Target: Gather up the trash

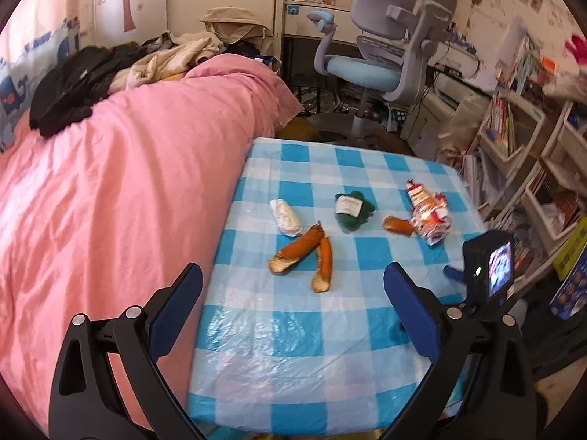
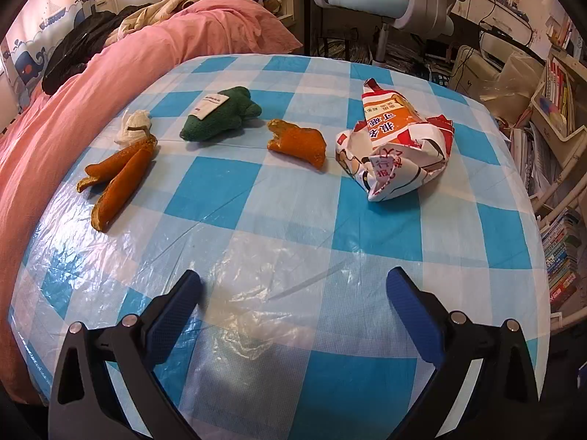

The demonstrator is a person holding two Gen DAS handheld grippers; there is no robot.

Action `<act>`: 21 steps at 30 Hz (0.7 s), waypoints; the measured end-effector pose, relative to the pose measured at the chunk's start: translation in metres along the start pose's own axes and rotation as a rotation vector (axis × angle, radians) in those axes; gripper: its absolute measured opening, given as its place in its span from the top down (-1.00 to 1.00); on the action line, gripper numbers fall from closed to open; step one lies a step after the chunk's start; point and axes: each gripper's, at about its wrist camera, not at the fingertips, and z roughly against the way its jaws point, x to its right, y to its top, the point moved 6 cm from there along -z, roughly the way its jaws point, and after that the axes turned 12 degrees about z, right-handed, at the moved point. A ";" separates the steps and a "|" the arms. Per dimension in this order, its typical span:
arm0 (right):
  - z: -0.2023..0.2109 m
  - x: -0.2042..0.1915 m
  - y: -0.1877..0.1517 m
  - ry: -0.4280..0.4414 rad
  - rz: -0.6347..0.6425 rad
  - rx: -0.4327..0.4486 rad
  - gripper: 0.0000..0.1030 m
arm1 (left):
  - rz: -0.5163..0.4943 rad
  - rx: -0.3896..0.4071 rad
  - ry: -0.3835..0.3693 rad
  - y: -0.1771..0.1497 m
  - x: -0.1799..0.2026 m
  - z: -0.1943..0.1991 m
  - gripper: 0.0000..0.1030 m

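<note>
Trash lies in a row on the blue-and-white checked table (image 2: 234,198). From left to right there is a forked orange peel (image 2: 117,176), a white tissue wad (image 2: 134,124), a green fuzzy piece with a white label (image 2: 220,113), a small orange peel (image 2: 299,141) and a crumpled red-white wrapper (image 2: 396,150). My right gripper (image 2: 293,278) hovers open over the near cloth, nothing between its fingers. The left wrist view shows the forked peel (image 1: 304,253), tissue (image 1: 286,216), green piece (image 1: 352,209), small peel (image 1: 398,225) and wrapper (image 1: 429,212). My left gripper (image 1: 293,273) is open and empty, just short of the forked peel.
A bed with a pink cover (image 1: 110,183) runs along the table's left edge, with clothes piled at its far end. A grey-blue desk chair (image 1: 385,55) stands beyond the table. Shelves of books (image 1: 513,139) crowd the right side. The right unit's camera body (image 1: 491,267) sits at the table's right edge.
</note>
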 end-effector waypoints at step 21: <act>0.000 0.000 0.000 0.001 0.000 0.000 -0.88 | -0.137 0.076 0.032 -0.009 -0.001 0.027 -0.85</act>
